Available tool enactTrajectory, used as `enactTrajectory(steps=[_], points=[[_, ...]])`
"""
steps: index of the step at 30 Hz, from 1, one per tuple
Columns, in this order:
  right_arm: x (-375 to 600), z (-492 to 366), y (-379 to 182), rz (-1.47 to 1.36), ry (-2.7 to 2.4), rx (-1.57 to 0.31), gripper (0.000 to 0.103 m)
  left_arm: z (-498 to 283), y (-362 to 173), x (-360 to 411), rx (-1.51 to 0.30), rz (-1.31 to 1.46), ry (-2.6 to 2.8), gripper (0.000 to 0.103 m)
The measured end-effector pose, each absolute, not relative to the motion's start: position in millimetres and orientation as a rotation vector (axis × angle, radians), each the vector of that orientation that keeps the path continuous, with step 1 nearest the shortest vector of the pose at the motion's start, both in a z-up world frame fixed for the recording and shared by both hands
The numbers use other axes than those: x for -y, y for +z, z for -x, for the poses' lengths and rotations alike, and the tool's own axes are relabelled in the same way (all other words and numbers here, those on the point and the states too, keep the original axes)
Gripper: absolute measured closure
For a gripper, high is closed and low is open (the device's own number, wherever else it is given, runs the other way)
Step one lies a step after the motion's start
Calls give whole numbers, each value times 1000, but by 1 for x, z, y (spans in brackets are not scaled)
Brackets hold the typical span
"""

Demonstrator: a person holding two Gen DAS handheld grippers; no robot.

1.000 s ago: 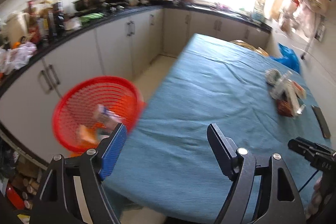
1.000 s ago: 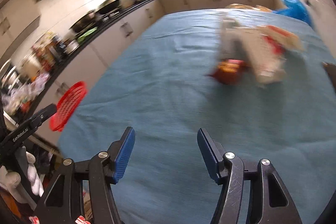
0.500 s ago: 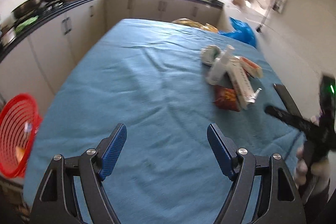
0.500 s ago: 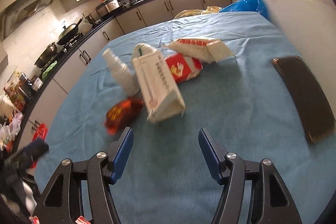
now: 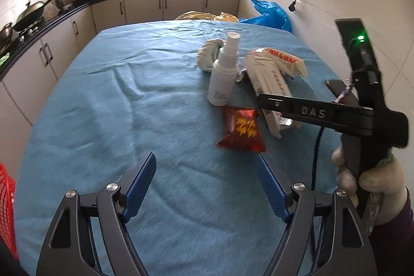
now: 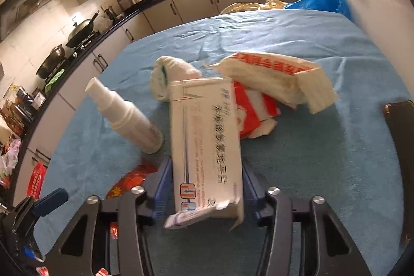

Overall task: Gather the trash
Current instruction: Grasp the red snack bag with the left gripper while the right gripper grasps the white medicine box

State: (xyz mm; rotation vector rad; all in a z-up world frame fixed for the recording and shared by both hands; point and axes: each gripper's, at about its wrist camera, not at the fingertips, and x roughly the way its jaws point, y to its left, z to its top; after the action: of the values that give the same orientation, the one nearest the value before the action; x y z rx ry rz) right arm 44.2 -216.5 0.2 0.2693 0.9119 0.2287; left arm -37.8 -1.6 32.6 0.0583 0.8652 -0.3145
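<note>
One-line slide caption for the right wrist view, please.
Right gripper closing around a white medicine box among trash on the blue tablecloth.

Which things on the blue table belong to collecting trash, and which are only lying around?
Job:
- white medicine box, between the right gripper jaws, which have just been closing
- red snack wrapper
- white spray bottle
- torn red-and-white packet
- crumpled white wad
- red basket
- left gripper, open

Lying about:
- dark phone
- blue plastic bag
- wok
</note>
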Motion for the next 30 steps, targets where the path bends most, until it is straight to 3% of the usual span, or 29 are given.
enactTrajectory(steps=[13,15,16,30], points=[[252,-33,-1,-392,189,-872,50,-4,5,45,-927,-99,-365,26],[252,-33,0,-389,188,-865,50,-5,3,45,-929,-90,-352,38],[252,-32,0,-384,186,-863,50,-5,4,44,-929,-95,-351,57],[248,-28,3,-352,167,-828,50,50,39,5,-857,-7,-306,58]])
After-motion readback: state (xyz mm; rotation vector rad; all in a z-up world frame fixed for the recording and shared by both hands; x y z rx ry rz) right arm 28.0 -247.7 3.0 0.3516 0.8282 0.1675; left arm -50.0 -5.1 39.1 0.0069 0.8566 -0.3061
